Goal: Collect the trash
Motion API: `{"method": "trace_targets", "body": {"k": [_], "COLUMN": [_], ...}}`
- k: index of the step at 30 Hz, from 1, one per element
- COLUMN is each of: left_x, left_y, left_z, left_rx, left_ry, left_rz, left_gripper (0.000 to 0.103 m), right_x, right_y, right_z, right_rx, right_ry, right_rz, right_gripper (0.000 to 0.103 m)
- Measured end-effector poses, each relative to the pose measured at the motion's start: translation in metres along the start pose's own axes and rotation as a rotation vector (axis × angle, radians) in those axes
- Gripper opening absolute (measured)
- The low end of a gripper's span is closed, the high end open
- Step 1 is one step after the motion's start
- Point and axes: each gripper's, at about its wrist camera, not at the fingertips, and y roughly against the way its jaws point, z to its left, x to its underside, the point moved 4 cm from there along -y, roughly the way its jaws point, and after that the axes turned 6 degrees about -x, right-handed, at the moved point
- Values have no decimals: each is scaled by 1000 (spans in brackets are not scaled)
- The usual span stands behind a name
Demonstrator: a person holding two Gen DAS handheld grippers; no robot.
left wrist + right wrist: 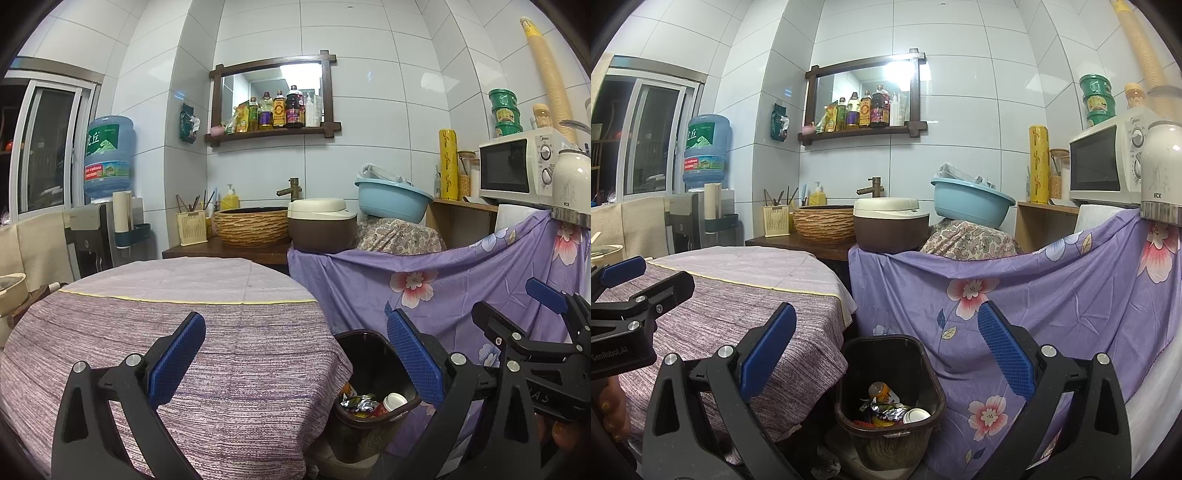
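Looks like you're basically done: both your left gripper (295,365) and right gripper (886,360) hang spread wide, holding nothing, the worktop (184,317) looks bare, and the trash (886,408) (foil, bottle, cup) sits in the bin (925,369).

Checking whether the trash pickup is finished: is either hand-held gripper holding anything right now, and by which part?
Nothing is held. The left hand-held gripper and right hand-held gripper are both open and empty; trash lies in the bin.
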Motion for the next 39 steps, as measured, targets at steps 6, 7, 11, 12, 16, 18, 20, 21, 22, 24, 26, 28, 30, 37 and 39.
{"method": "trace_targets", "body": {"k": [6, 7, 11, 12, 16, 18, 20, 21, 22, 24, 26, 28, 30, 37, 39], "left_x": [4, 3, 3, 5, 5, 5, 5, 5, 5, 5, 5, 4, 4, 4, 3], "left_y": [0, -1, 0, 1, 1, 2, 3, 2, 3, 2, 3, 1, 3, 3, 1], "left_z": [-1, -1, -1, -1, 0, 0, 0, 0, 0, 0, 0, 0, 0, 0, 0], "left_rx": [2, 2, 2, 2, 4, 4, 4, 4, 4, 3, 4, 3, 1, 5, 3], "left_ry": [-5, -4, -2, 0, 2, 2, 3, 2, 2, 2, 3, 2, 2, 3, 2], "left_rz": [1, 1, 3, 4, 6, 7, 9, 8, 7, 8, 8, 7, 8, 9, 9], "left_gripper": [98, 98, 98, 98, 98, 98, 98, 98, 98, 98, 98, 98, 98, 98, 98], "right_x": [2, 3, 3, 3, 3, 3, 3, 3, 4, 4, 4, 4, 4, 4, 3], "right_y": [0, 0, 1, 2, 1, 2, 2, 2, 2, 3, 3, 3, 3, 3, 3], "right_z": [2, 3, 4, 5, 4, 4, 5, 5, 6, 6, 6, 6, 6, 6, 6], "right_rx": [0, 0, 2, 3, 2, 1, 3, 3, 3, 3, 3, 4, 4, 3, 4], "right_ry": [-2, -2, -3, -4, -4, -4, -3, -3, -2, -3, -4, -3, -4, -3, -3], "right_rz": [5, 5, 0, 0, 1, 1, 0, 1, 2, 2, 3, 2, 3, 3, 2], "right_gripper": [97, 97, 97, 97, 97, 97, 97, 97, 97, 97, 97, 97, 97, 97, 97]}}
